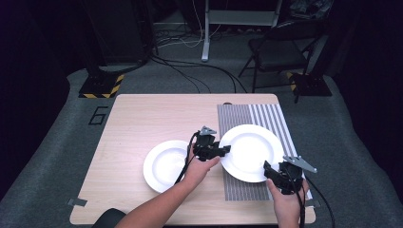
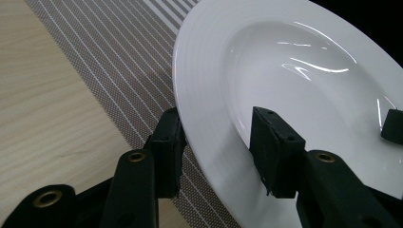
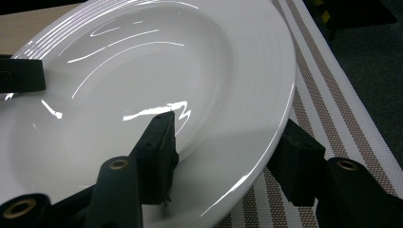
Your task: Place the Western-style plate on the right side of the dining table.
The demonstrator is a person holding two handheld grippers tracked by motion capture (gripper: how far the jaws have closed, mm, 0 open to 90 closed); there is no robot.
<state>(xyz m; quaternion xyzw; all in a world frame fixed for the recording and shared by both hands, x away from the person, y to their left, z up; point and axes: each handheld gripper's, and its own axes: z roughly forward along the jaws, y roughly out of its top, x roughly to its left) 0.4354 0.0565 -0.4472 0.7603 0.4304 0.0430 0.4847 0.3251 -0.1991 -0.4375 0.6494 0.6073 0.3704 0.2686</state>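
A white deep plate [image 1: 252,147] rests over the striped placemat [image 1: 266,114] at the table's right. My left gripper [image 1: 224,149] holds its left rim. In the left gripper view the left gripper [image 2: 221,147] has one jaw under the rim and the other inside the plate [image 2: 285,71], both against it. My right gripper [image 1: 267,170] takes the near right rim. Seen from the right gripper view, the right gripper [image 3: 228,156] clamps the plate [image 3: 142,71] the same way. A second white plate [image 1: 164,166] lies on the bare wood to the left.
The wooden table [image 1: 142,118] stands on grey carpet. A folding chair [image 1: 280,52] and cables lie beyond its far edge. The placemat [image 3: 332,109] reaches the table's right edge. The other gripper's jaw tip [image 2: 393,126] shows on the plate's far side.
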